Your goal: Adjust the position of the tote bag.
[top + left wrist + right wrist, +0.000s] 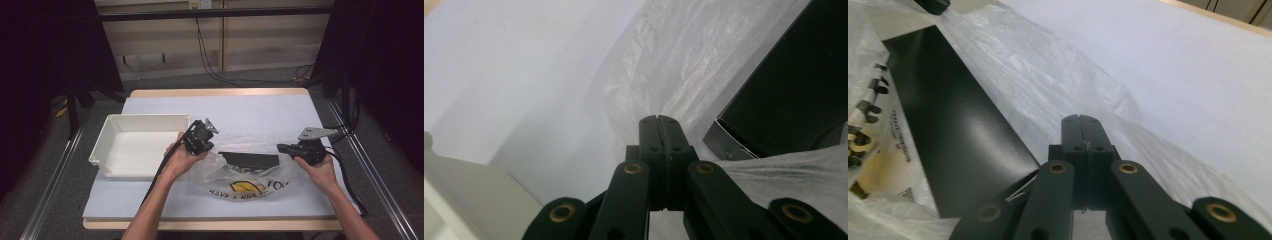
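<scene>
1. Nearest the person, two forearms come in from the bottom of the high view, each hand carrying a gripper over the light blue-grey worktop [250, 107].
2. A clear plastic bag [250, 177] lies crumpled on the worktop between the hands, with yellow and black print and partly readable lettering on its near side.
3. A flat black box [250, 160] sits inside the bag's open mouth, lying level, its long side running across the worktop from one hand toward the other.
4. The left gripper [209, 146] is at the bag's left edge. In the left gripper view its fingers [658, 131] are clenched together, and the bag's film [684, 65] bunches right at their tips, so they appear to pinch the plastic, though the sheet between the pads is too thin to make out.
5. In that same view the black box [794, 95] lies just beside the fingers, to their right, under the film.
6. The right gripper [281, 148] is at the bag's right edge, with a grey three-cornered plate on top. In the right gripper view its fingers [1082, 129] are likewise clenched, with the bag's film [1048, 75] gathered at the tips, and the black box [953, 130] stretches away to their left.
7. Farther left, a white plastic bin [102, 145] stands on the worktop just beside the left hand, apart from the bag.
8. Beyond the worktop's far edge, black cables [210, 55] trail over the floor before a panelled wall.
</scene>
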Motion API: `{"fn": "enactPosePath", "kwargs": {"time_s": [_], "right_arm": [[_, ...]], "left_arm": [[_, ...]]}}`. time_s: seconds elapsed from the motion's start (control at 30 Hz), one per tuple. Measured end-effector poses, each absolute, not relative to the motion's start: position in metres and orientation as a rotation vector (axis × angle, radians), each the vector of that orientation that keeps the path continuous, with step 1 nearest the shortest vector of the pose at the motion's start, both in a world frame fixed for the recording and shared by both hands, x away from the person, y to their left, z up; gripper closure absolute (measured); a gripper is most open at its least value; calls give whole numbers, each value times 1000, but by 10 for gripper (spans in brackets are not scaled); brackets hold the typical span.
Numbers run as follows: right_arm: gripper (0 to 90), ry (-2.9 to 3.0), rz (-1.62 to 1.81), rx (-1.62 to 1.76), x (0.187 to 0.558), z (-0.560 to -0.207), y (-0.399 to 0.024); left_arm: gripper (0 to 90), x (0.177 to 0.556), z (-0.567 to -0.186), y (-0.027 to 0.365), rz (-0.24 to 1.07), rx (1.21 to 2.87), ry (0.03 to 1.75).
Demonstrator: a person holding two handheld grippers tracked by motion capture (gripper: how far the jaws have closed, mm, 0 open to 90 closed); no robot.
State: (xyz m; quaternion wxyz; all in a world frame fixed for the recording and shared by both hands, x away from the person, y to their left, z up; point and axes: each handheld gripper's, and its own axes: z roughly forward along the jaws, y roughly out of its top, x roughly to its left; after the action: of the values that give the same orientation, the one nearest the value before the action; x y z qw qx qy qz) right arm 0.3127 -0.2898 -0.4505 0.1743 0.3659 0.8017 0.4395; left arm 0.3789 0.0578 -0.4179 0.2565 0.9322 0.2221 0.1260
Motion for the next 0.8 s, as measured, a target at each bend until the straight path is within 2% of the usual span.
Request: {"fn": "enactPosePath", "kwargs": {"time_s": [0.27,0.47,0.57,0.63,0.7,0.8], "right_arm": [[900,2297,1170,1085,317,-467,-294],[900,2329,1150,1105,315,-476,-299],[900,2317,1179,1103,313,-472,-301],[861,2295,1218,1093,309,-466,-303],[815,2274,1269,1080,304,-460,-306],[747,2256,1316,1061,297,-453,-309]], "left_arm": [[900,382,-425,53,323,2613,620],[883,384,-424,57,297,2584,628],[801,383,-422,61,290,2551,636],[757,381,-419,65,288,2521,642],[666,378,-415,69,286,2468,653],[603,373,-406,76,304,2386,655]]}}
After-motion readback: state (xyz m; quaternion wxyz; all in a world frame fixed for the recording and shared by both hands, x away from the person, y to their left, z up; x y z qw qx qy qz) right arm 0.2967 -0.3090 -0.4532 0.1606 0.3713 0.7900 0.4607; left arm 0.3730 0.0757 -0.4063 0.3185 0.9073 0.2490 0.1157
